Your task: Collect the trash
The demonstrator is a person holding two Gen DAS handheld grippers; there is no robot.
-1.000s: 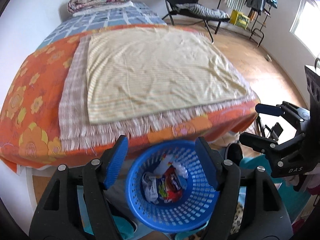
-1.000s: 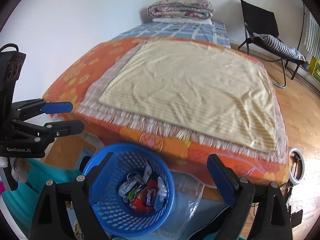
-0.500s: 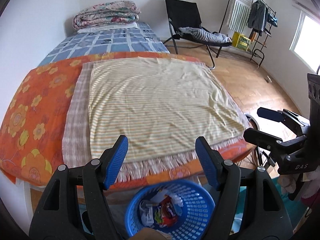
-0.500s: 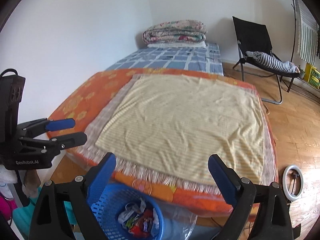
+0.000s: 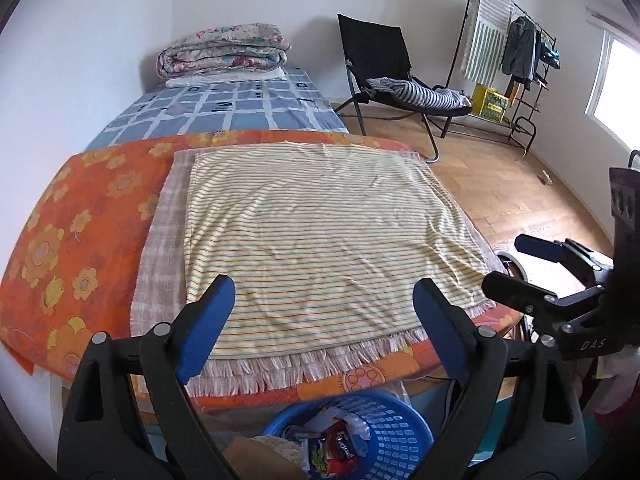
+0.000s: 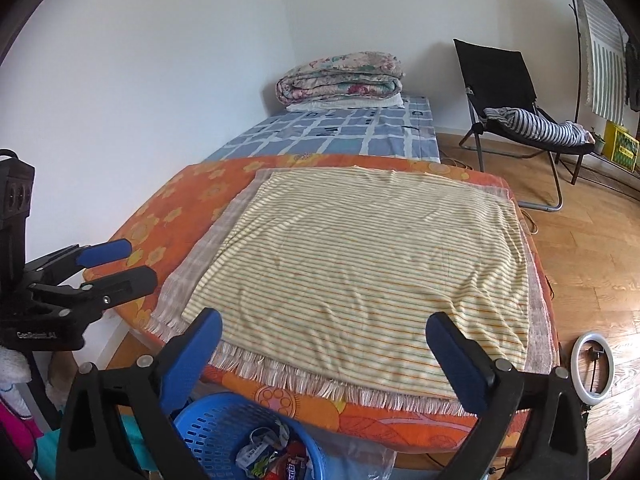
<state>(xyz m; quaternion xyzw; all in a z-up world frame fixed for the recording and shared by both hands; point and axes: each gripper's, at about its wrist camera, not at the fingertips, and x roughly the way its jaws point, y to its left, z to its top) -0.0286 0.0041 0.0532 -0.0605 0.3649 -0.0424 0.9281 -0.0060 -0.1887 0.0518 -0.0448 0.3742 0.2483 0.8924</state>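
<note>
Trash wrappers point(image 5: 338, 446) lie in the blue perforated plastic basket point(image 5: 394, 430) on the floor, just below the fringed edge of the yellow striped cloth point(image 5: 320, 232). Bare wooden floor point(image 6: 592, 248) opens rightward. Left gripper point(image 5: 324, 332) and right gripper point(image 6: 324, 356) hold nothing, their jaws opening wide.

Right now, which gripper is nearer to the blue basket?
Left, it seems, by a little. The left gripper hangs almost straight above the blue basket. The right gripper is beside it, with the basket under its left finger.
</note>
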